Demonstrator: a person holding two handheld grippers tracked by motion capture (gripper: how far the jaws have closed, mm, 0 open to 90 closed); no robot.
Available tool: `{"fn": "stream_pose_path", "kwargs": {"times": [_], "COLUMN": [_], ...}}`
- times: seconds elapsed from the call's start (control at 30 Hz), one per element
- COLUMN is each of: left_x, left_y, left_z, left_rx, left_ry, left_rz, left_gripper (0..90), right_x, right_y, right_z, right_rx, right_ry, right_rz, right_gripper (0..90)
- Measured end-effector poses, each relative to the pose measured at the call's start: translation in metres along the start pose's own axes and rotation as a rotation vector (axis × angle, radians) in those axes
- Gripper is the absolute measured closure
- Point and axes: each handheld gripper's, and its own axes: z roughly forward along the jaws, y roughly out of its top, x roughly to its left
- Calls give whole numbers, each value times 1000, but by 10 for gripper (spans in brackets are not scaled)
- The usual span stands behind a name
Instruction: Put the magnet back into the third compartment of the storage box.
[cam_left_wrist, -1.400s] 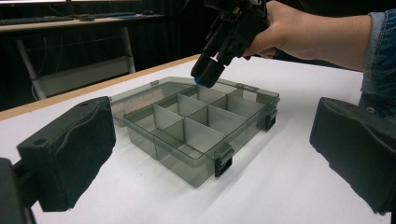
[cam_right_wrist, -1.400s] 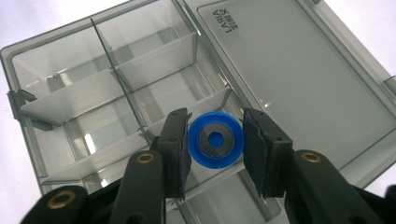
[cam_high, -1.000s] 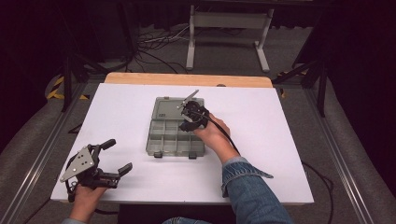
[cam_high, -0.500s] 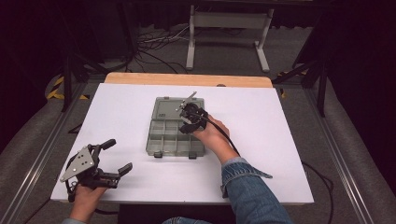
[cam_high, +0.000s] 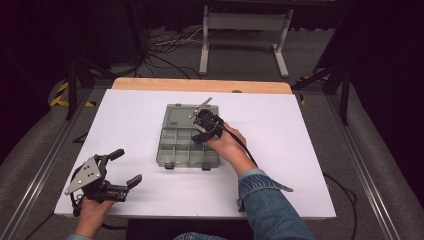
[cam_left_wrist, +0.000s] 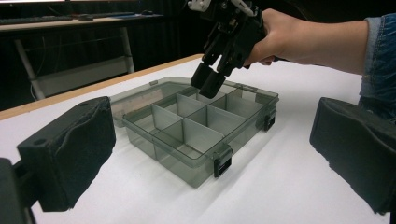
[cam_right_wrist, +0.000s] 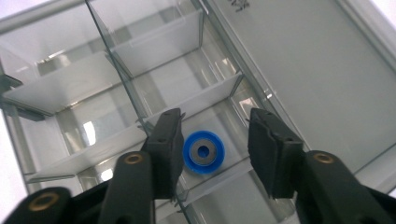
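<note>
A smoky clear organizer box with several divided compartments lies open mid-table, its lid flat behind it. My right gripper hangs over the box's far right compartments, jaws pointing down. In the right gripper view it is open, and a blue disc with a grey centre lies on a compartment floor between its jaws, untouched. My left gripper rests near the table's front left corner, open wide and holding nothing. The left gripper view faces the box and the right gripper above it.
The white table has a wooden strip along its far edge. A white metal stand and cables lie on the floor beyond. A denim sleeve crosses the front right of the table.
The right gripper has shifted slightly left and down over the box. The left gripper has not moved.
</note>
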Motion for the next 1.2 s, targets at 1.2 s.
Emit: {"fn": "stream_pose_path", "kwargs": {"times": [1.2], "left_x": [0], "left_y": [0], "left_z": [0], "left_rx": [0], "left_ry": [-1], "left_rz": [4], "left_gripper": [9], "right_x": [35], "right_y": [-26], "right_z": [-80], "right_rx": [-301], "right_ry": [1], "right_rz": [-45], "right_gripper": [146]}}
